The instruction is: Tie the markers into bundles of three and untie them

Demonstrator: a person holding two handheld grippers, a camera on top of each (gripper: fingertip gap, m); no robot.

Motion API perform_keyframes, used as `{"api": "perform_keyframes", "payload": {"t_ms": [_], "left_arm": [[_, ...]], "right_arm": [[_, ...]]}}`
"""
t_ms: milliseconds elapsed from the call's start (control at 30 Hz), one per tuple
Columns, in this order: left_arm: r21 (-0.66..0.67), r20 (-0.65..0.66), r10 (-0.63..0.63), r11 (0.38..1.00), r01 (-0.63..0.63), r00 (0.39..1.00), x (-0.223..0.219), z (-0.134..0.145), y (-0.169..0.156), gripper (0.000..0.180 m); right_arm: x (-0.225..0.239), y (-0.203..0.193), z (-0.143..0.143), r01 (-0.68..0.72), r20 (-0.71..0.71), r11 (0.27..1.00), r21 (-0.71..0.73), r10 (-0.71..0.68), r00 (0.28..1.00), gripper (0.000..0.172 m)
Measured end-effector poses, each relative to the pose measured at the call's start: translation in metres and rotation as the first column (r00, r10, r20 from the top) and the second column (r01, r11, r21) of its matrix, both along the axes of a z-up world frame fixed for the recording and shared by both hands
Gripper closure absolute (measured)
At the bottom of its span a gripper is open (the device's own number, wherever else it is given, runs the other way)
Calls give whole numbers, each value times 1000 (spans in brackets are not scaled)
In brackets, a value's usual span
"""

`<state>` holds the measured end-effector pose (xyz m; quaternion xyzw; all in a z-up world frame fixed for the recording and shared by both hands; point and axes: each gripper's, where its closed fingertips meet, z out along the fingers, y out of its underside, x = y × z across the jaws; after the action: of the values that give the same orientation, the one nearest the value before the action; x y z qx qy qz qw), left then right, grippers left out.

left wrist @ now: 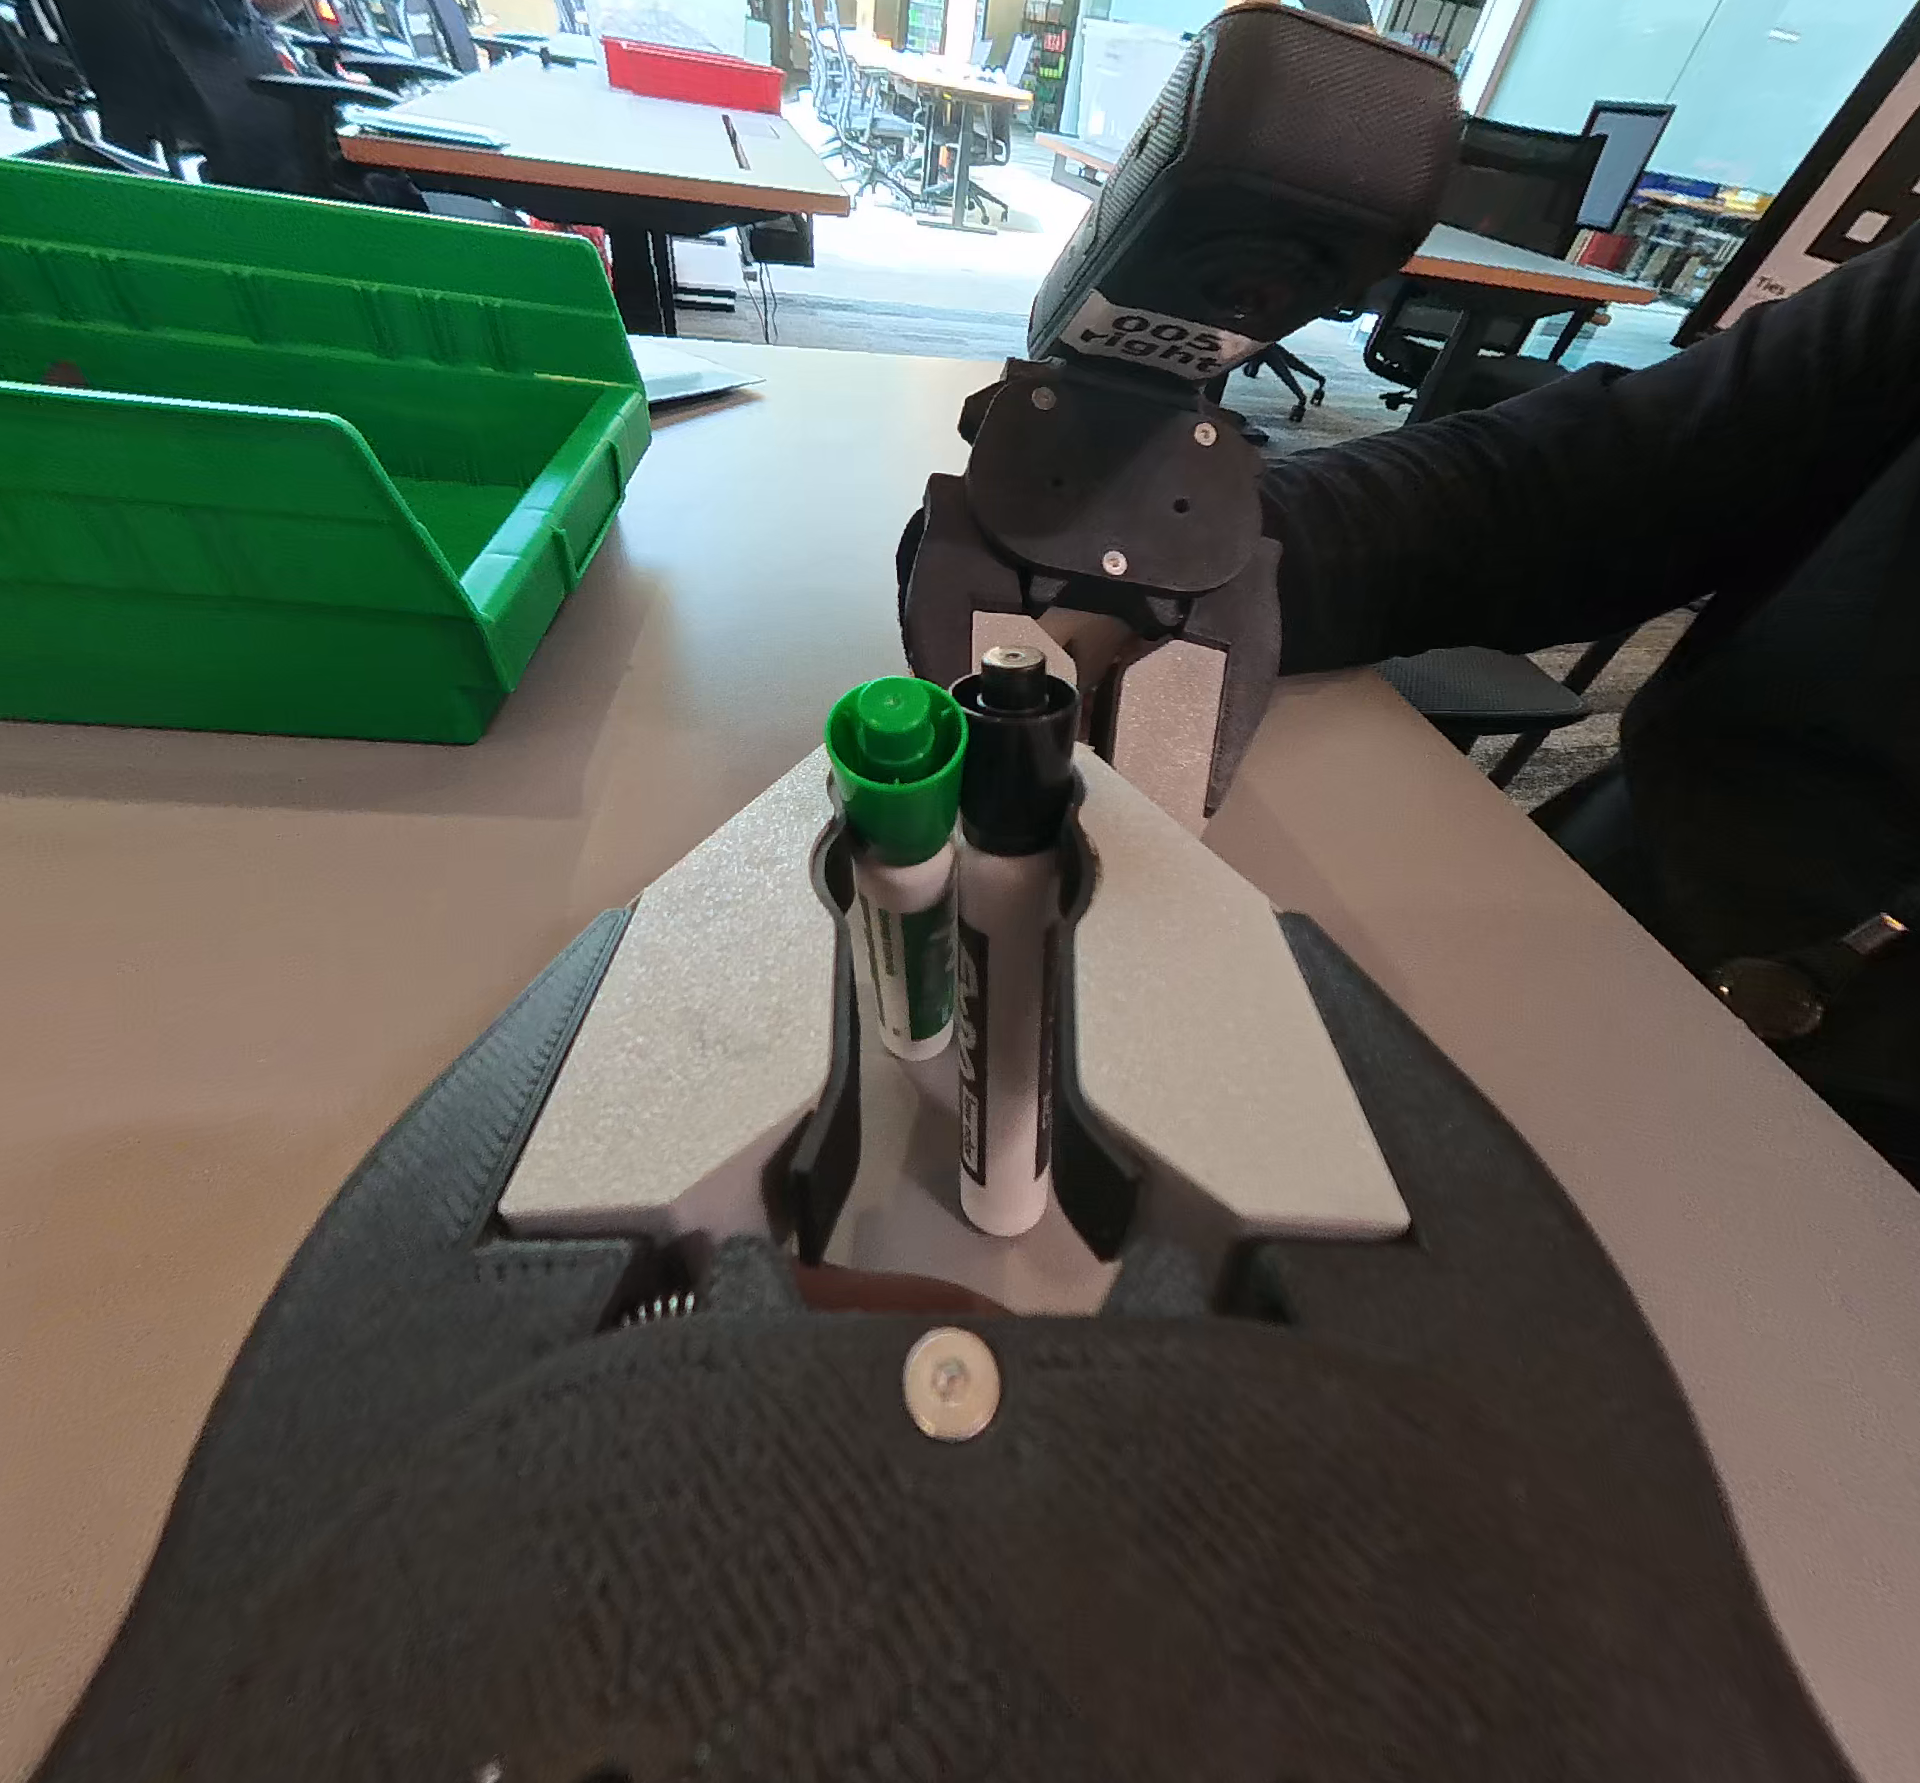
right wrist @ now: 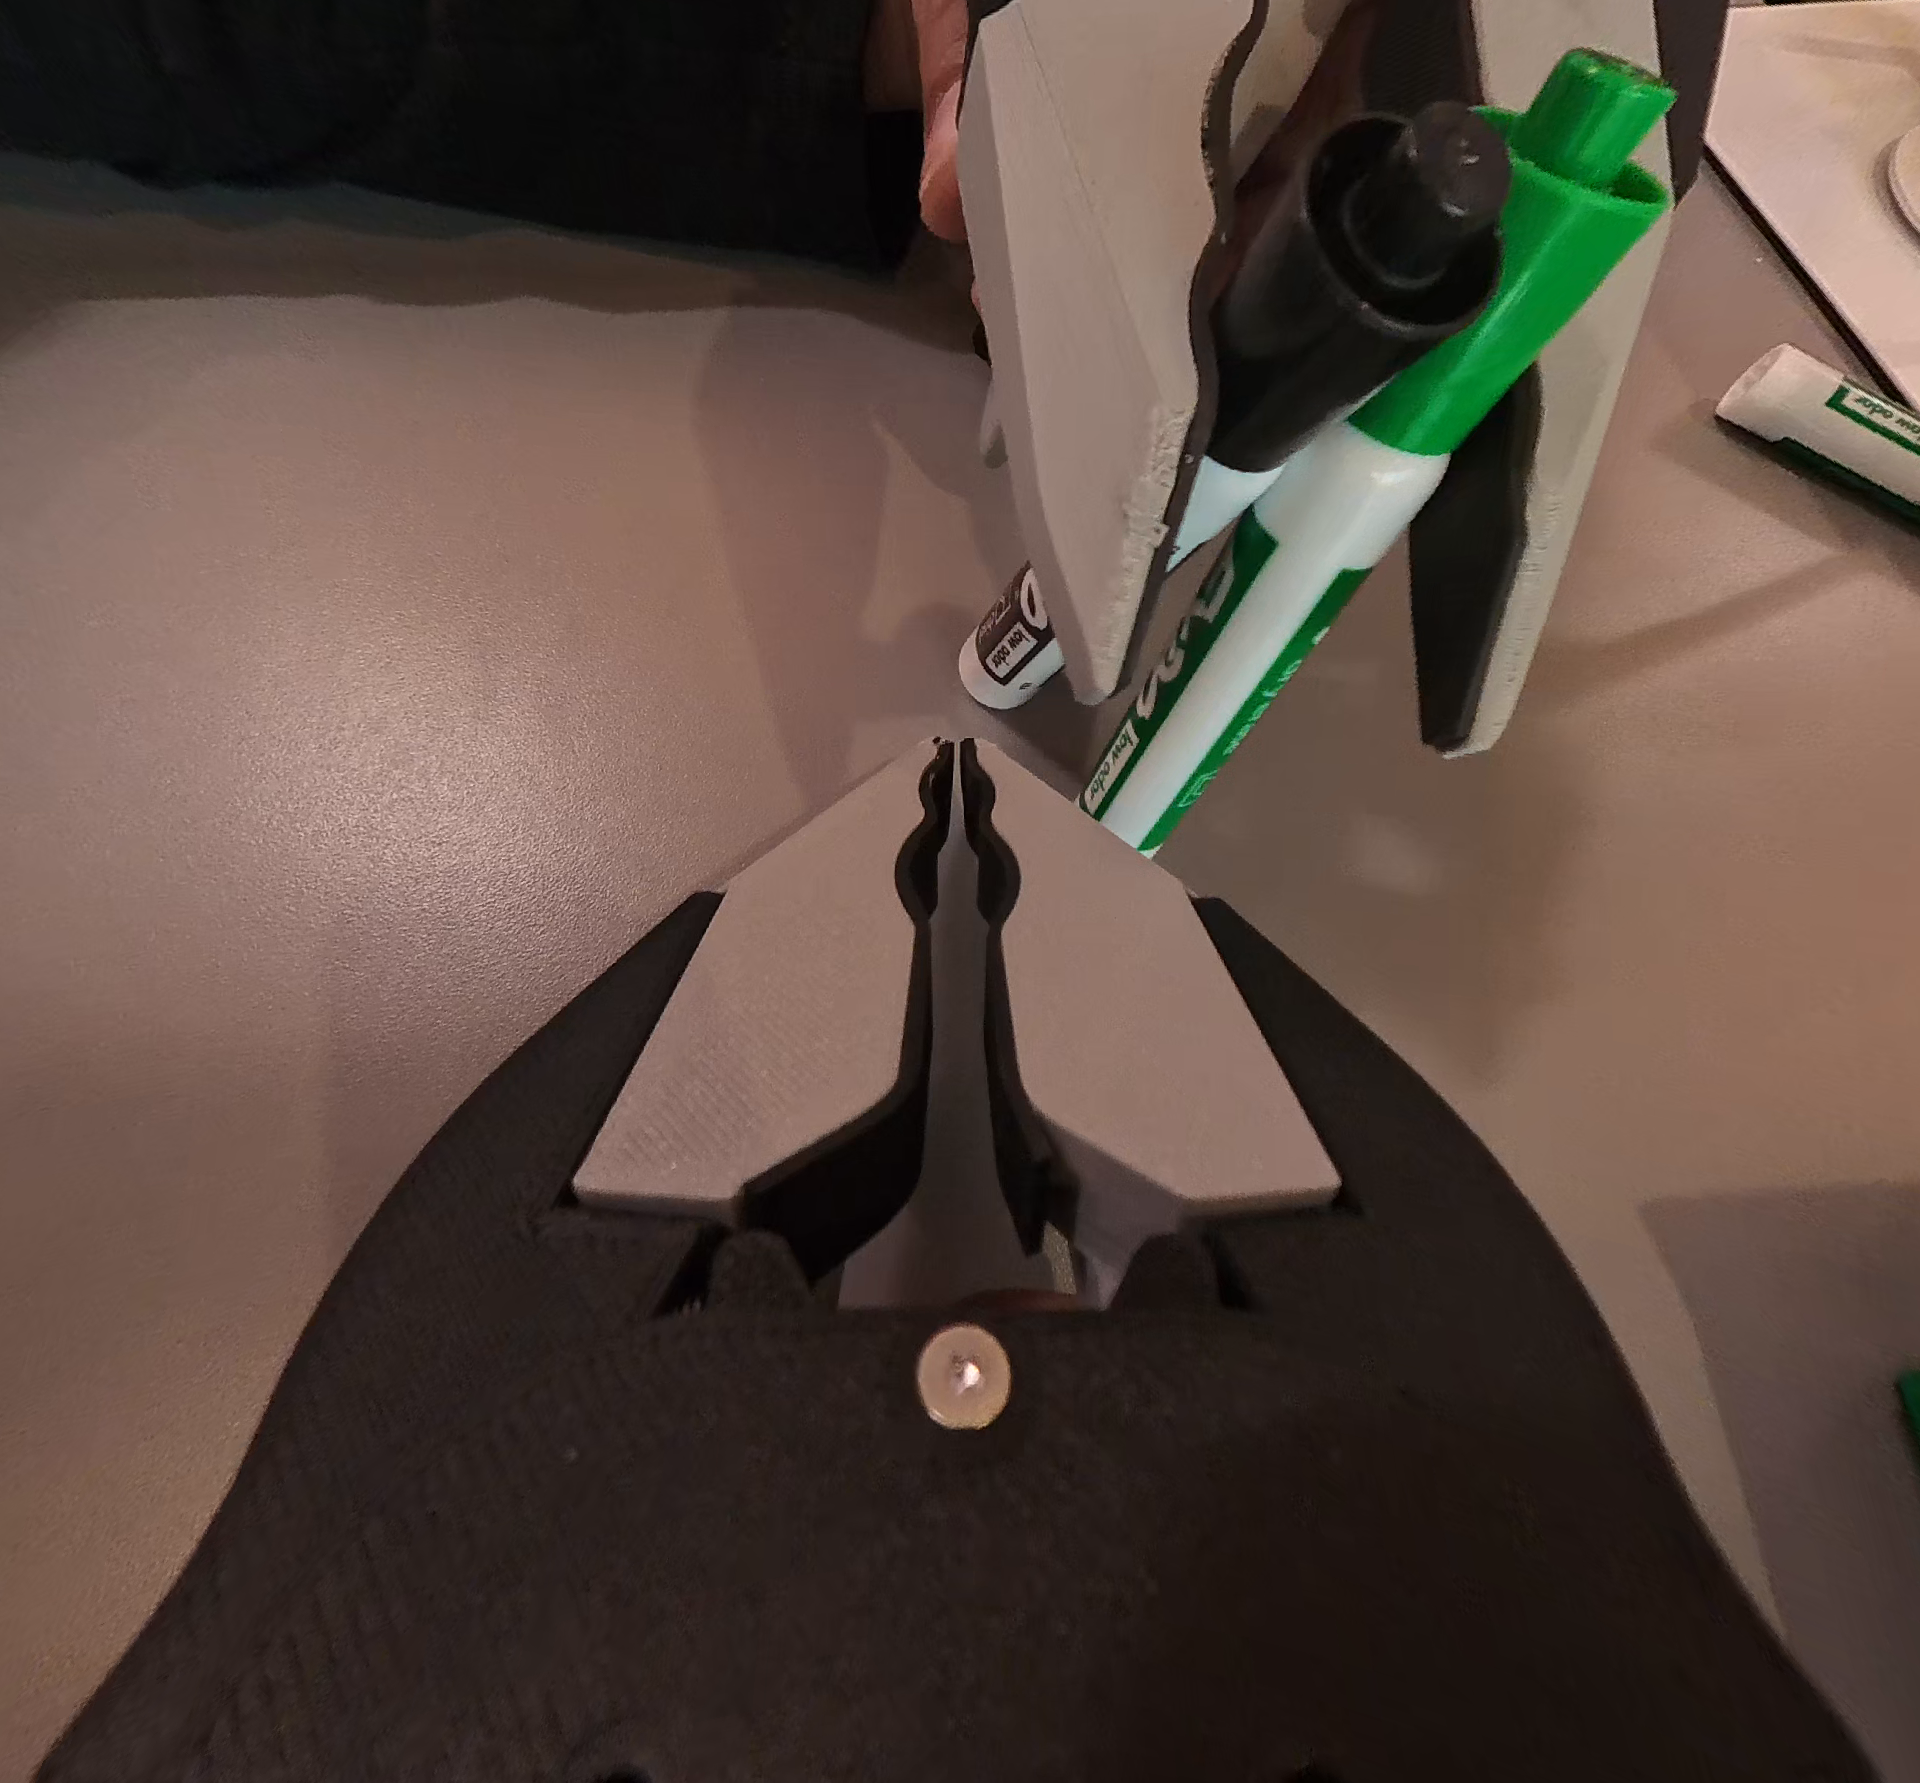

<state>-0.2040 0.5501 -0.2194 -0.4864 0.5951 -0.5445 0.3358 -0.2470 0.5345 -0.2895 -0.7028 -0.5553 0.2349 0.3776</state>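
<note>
My left gripper point(left wrist: 951, 798) is shut on two markers held side by side, a green-capped marker point(left wrist: 896, 767) and a black-capped marker point(left wrist: 1013, 767). Their caps stick out above the fingers and their white barrels pass down between them. The right wrist view shows the same gripper point(right wrist: 1273, 715) pointing down at the table, with the black marker point(right wrist: 1340, 279) and the green marker point(right wrist: 1455, 351) tilted between its fingers. My right gripper point(right wrist: 954, 746) is shut with nothing between its pads, just in front of the markers' lower ends. It also shows in the left wrist view point(left wrist: 1164, 736), behind the caps.
A green bin point(left wrist: 291, 507) stands on the grey table point(left wrist: 312, 902) to the left. Another green marker point(right wrist: 1818, 455) lies at the right edge, near a white sheet point(right wrist: 1818, 123). A person's dark sleeve point(left wrist: 1558, 507) reaches in from the right. My hands' fingertips stand some 8 centimeters from each other.
</note>
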Motion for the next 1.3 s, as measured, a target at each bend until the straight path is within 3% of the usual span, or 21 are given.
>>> {"api": "perform_keyframes", "payload": {"t_ms": [533,767,1300], "left_arm": [[9,34,54,998,-54,998,-1,4,6,145],[21,71,100,995,-102,992,0,9,7,145],[-13,160,138,990,-137,977,8,22,-8,146]], "right_arm": [[10,12,13,64,-59,998,29,-63,996,172],[15,17,4,84,11,995,57,-84,996,172],[-2,0,7,-18,-8,998,58,19,1000,165]]}}
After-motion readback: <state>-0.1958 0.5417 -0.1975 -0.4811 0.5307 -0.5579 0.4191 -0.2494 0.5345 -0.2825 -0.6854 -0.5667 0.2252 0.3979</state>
